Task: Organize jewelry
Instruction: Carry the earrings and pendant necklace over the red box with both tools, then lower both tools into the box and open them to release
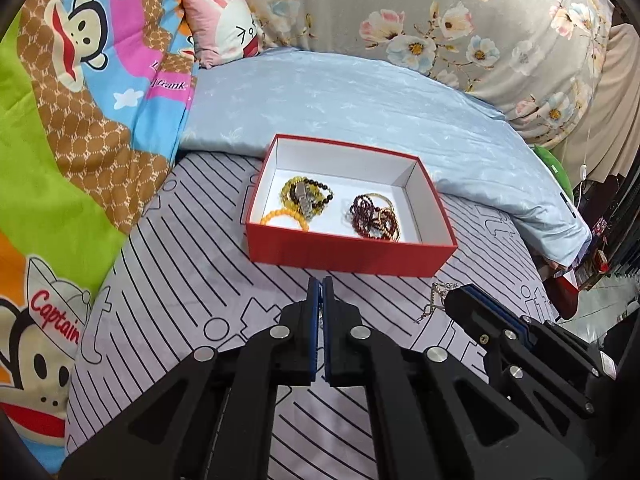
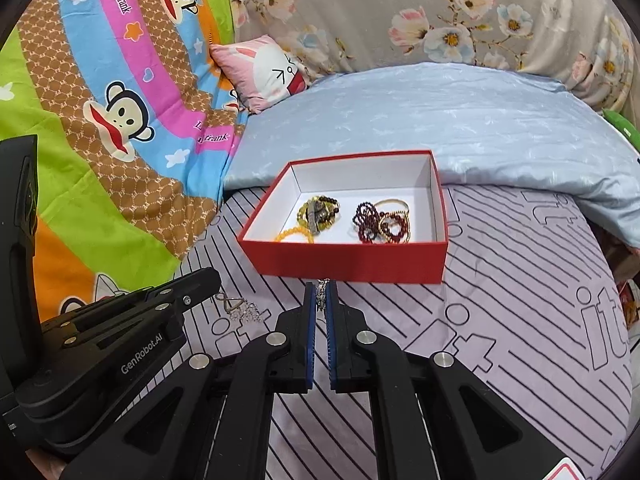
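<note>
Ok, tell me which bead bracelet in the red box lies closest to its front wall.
The plain orange bead bracelet, at the front left of the red box. It is one bare loop, while the other beads lie tangled in clusters farther back.

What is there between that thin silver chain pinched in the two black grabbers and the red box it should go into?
Only the red cardboard box's near wall stands ahead of the thin silver chain, which both the right gripper and left gripper pinch. The chain must clear that wall. The box has no lid, and bare white floor shows beside the bead bracelets.
</note>
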The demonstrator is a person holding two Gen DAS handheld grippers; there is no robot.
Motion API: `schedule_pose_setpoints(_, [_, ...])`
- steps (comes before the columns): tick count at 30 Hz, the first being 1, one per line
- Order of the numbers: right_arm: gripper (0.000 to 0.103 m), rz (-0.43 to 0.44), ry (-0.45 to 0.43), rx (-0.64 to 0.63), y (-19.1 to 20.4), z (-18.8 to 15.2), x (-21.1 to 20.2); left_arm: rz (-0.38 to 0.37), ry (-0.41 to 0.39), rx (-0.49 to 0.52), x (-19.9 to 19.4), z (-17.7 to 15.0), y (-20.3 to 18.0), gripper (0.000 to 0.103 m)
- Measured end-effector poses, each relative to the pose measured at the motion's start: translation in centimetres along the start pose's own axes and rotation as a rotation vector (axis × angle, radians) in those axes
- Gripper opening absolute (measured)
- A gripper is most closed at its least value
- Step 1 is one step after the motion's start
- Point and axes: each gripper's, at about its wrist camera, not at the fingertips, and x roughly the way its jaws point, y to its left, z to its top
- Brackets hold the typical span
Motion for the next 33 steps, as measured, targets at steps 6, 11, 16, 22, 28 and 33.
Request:
schedule_pose_setpoints(6, [0.005,0.004,-0.021,-0.002,-0.2,1.8,0.2,-0.002,-0.028,0.021,-0.1,2.0,-0.4,0.001])
schedule_pose_setpoints(11, [0.005,0.0,-0.039,-0.015,-0.6,3.9,0.8,0.003,-0.055,0.038,0.4,4.2,-1.0,0.001])
schedule_pose_setpoints(16, [0.005,-0.016,-0.055,-0.029,-1.0,6.2,1.9,0.007,-0.078,0.047,1.5,6.5,-1.4,0.001])
schedule_pose_setpoints(22, [0.005,-0.017,-0.056,-0.023,-2.1,8.3,4.0,0.02,-0.084,0.061,3.5,8.7,-1.6,0.001])
schedule_pose_setpoints(28, [0.005,-0.027,-0.047,-0.025,-2.6,9.6,6.5,0.03,-0.068,0.067,6.3,10.0,-1.7,0.001])
schedule_pose_setpoints(33, [0.005,-0.034,-0.029,-0.027,-3.1,10.0,8.6,0.04,-0.048,0.065,8.6,10.4,-1.5,0.001])
